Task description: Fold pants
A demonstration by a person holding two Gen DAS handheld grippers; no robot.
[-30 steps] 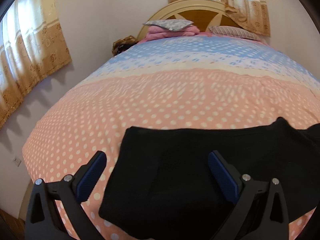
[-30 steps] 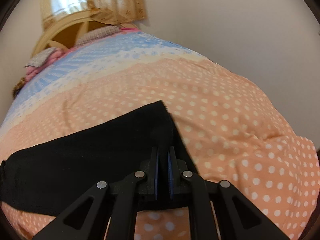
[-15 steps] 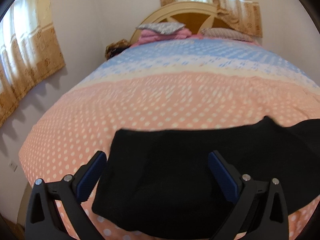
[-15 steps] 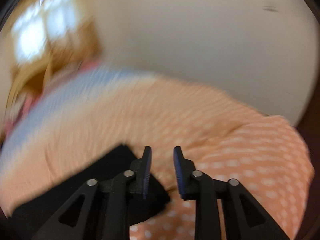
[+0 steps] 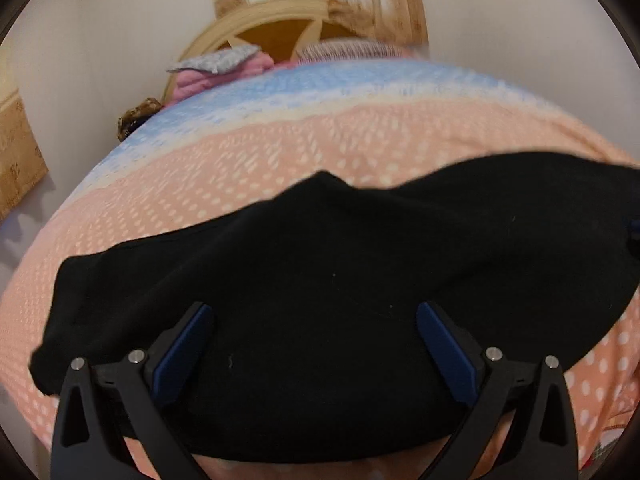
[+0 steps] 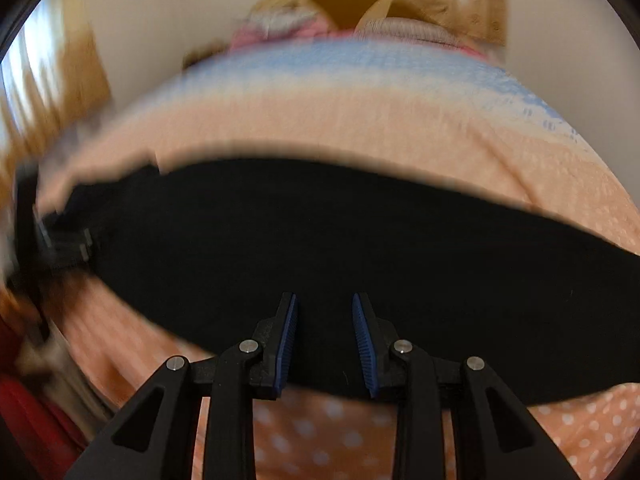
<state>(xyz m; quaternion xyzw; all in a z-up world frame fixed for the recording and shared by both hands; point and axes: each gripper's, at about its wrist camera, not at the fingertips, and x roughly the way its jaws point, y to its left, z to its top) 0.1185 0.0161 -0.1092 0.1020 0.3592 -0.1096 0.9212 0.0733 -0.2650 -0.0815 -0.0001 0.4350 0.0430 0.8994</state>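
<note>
Left wrist view takes in the bed [image 5: 280,136] first, its polka-dot cover peach across the near half and shading to blue toward the far end. Behind it stands a cream and brown headboard [image 5: 276,32], with curtains [image 5: 376,4] hanging at the window above. A pink pillow [image 5: 208,76] with a grey patterned cloth on top lies at the head of the bed, and a striped pillow [image 5: 348,48] sits just beside it.

Spread flat across the near part of the cover are the black pants [image 5: 340,280], running side to side as one long dark band (one pointed bump rises along the far edge). From the right wrist view the same pants [image 6: 340,248] fill the middle of the frame, though that view is smeared with motion blur, so the fabric's edges are soft.

Over the garment hovers the left gripper [image 5: 316,344], its blue-padded fingers spread wide with nothing between them but the cloth beneath. Whether the tips touch the cloth cannot be told. The right gripper [image 6: 325,336] has its fingers parted by a narrower gap, gripping nothing, poised above the near edge of the pants.
</note>
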